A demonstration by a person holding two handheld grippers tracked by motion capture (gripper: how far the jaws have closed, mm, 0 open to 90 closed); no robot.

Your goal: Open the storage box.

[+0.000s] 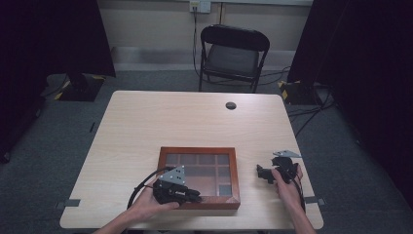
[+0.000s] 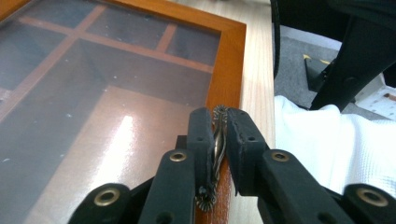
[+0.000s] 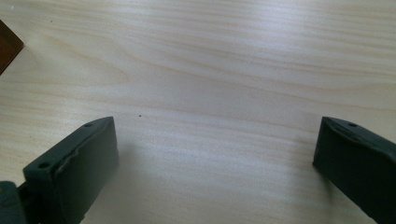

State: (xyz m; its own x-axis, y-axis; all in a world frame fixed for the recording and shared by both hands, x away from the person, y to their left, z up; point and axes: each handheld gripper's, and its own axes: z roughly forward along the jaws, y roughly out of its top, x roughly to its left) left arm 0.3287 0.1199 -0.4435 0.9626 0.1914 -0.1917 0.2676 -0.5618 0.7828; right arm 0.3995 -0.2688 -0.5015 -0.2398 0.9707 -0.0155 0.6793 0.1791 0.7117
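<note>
A shallow wooden box (image 1: 197, 150) with a glass lid and several compartments lies near the table's front edge. On its front rim (image 2: 229, 60) sits a small ornate brass handle (image 2: 217, 144). My left gripper (image 1: 197, 196) (image 2: 218, 116) reaches in from the left along that rim, and its pads are shut on the handle. Right of the box, my right gripper (image 1: 260, 173) (image 3: 217, 130) is held over bare table (image 3: 210, 56). Its jaws stand wide open with nothing between them. One corner of the box (image 3: 7, 44) shows at the left edge of the right gripper view.
The light wood table (image 1: 146, 122) has a round cable hole (image 1: 231, 105) at the back. A black chair (image 1: 233, 53) stands behind it. Dark curtains and stand bases flank the table. White cloth (image 2: 317, 140) lies beyond the table edge in the left gripper view.
</note>
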